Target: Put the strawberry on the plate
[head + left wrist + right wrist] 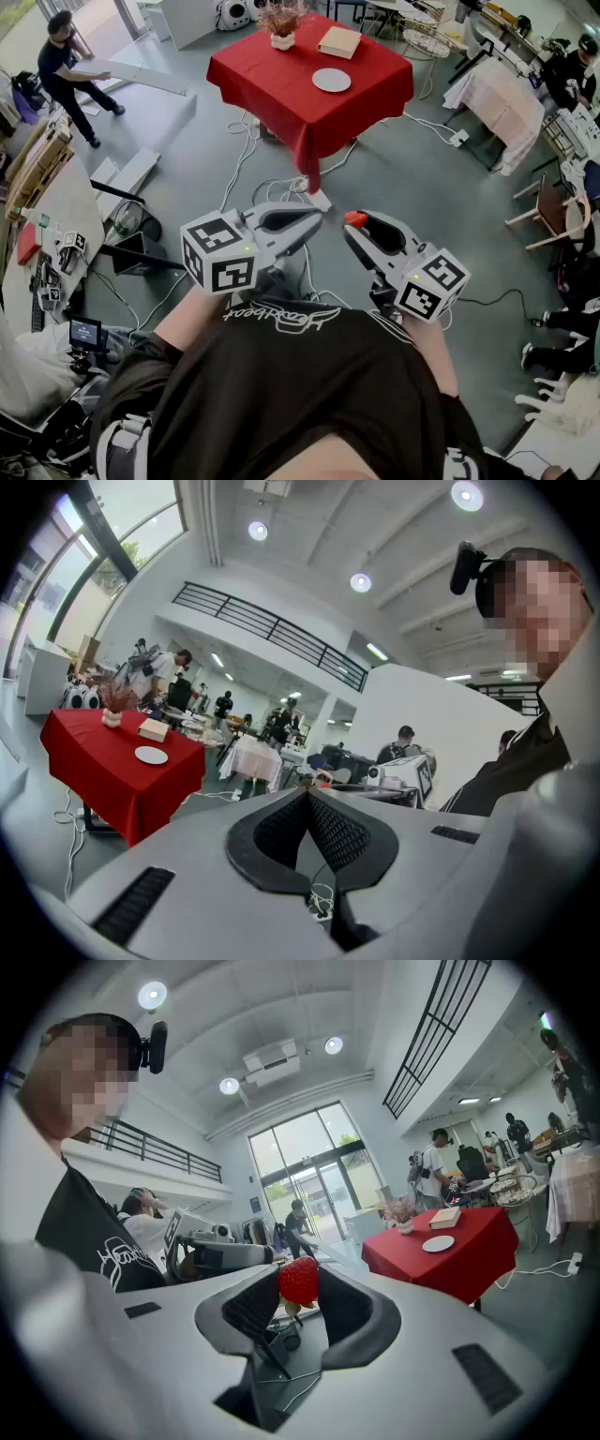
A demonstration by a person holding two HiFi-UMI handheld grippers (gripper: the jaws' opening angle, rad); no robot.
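A red strawberry (pixel 299 1280) sits pinched between the tips of my right gripper (pixel 298 1283), which is shut on it; in the head view the strawberry (pixel 355 218) shows at the tip of the right gripper (pixel 357 223), held in front of my chest. My left gripper (pixel 315 216) is beside it with its jaws together and nothing between them, as the left gripper view (pixel 307 797) confirms. A white plate (pixel 331 80) lies on the red-clothed table (pixel 281 80) several steps ahead, also seen as the plate (pixel 438 1243) in the right gripper view and the plate (pixel 150 755) in the left.
On the red table stand a flower pot (pixel 282 39) and a tan box (pixel 339 41). Cables (pixel 246 150) trail over the grey floor between me and the table. A person (pixel 67 70) bends at the far left. Chairs and cloth-covered tables (pixel 503 98) line the right side.
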